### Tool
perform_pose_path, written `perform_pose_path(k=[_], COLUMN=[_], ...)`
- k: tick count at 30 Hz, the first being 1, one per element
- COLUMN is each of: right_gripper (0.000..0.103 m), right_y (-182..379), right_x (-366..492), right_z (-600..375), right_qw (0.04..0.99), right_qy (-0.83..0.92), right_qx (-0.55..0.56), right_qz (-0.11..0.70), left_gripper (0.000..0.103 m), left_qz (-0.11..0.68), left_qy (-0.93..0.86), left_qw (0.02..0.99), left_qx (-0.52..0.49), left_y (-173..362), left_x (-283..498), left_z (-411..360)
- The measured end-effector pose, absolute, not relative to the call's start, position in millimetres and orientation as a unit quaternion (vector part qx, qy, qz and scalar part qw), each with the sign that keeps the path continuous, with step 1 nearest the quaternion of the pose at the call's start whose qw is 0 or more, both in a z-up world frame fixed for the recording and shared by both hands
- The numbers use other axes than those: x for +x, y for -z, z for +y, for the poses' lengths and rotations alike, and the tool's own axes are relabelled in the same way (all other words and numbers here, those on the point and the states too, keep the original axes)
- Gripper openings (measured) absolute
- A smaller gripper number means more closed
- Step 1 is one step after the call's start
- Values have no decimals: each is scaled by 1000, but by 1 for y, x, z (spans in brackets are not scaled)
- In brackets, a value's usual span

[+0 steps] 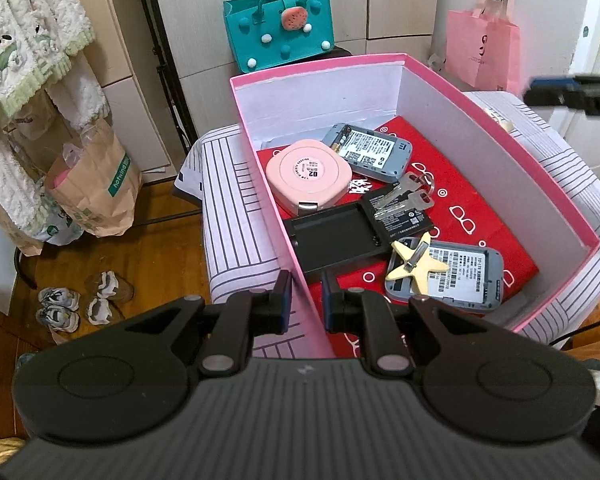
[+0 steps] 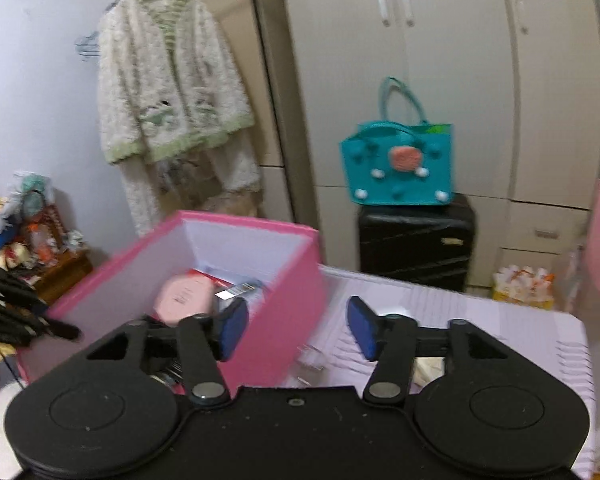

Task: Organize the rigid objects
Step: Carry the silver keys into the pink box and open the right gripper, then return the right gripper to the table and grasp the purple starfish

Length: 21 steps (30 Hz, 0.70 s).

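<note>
A pink box (image 1: pixel 500 128) with white inner walls and a red lining stands on a striped cloth. In it lie a pink round case (image 1: pixel 306 176), two grey devices (image 1: pixel 370 150) (image 1: pixel 460 276), keys (image 1: pixel 410 192), a black tray (image 1: pixel 332 240), a battery (image 1: pixel 400 214) and a cream star clip (image 1: pixel 416 266). My left gripper (image 1: pixel 306 300) is shut on the box's near left wall, one pad on each side. My right gripper (image 2: pixel 298 326) is open and holds nothing; it hovers over the near corner of the pink box (image 2: pixel 284 300). One of its fingers (image 1: pixel 556 90) shows blurred at the right edge of the left wrist view.
A teal felt bag (image 1: pixel 280 28) sits on a black suitcase (image 2: pixel 416 240) behind the table. A pink paper bag (image 1: pixel 484 52) hangs at the back right. Brown paper bags (image 1: pixel 96 192) and shoes (image 1: pixel 60 308) are on the floor to the left. Small loose items (image 2: pixel 310 356) lie on the cloth beside the box.
</note>
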State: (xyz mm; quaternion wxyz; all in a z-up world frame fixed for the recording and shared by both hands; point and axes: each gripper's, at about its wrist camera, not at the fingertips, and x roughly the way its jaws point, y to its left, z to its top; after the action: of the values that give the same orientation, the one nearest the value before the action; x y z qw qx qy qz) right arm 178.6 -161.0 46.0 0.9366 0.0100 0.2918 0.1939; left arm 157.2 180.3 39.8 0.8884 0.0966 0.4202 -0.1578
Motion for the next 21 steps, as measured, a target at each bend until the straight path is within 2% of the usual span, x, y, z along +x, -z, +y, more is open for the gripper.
perform_pose_path(k=[6,14,15,17,21], right_gripper=[67,66,65,48,48], right_y=[2,42,44,46,51], right_x=[181,192,197,203,215], right_z=[-204,-200,-198,-193,-189], right_qw=[930,922,917,913,917], right_qy=[-150,-152,-157,-155,-132], right_qx=[44,15,8,2,-21], right_qz=[332,355,367,378,376], left_gripper=[15,15,15,15,15], left_qz=[417,416,416,416,417], left_qy=[160,161,161,161,162], left_qw=[888,889,888,889,888], left_qx=[105,109,108,106,107], left_y=[-39,-39,-39,-39,-39], left_x=[156,156,156,156,156], left_z=[179,179,179,180,179])
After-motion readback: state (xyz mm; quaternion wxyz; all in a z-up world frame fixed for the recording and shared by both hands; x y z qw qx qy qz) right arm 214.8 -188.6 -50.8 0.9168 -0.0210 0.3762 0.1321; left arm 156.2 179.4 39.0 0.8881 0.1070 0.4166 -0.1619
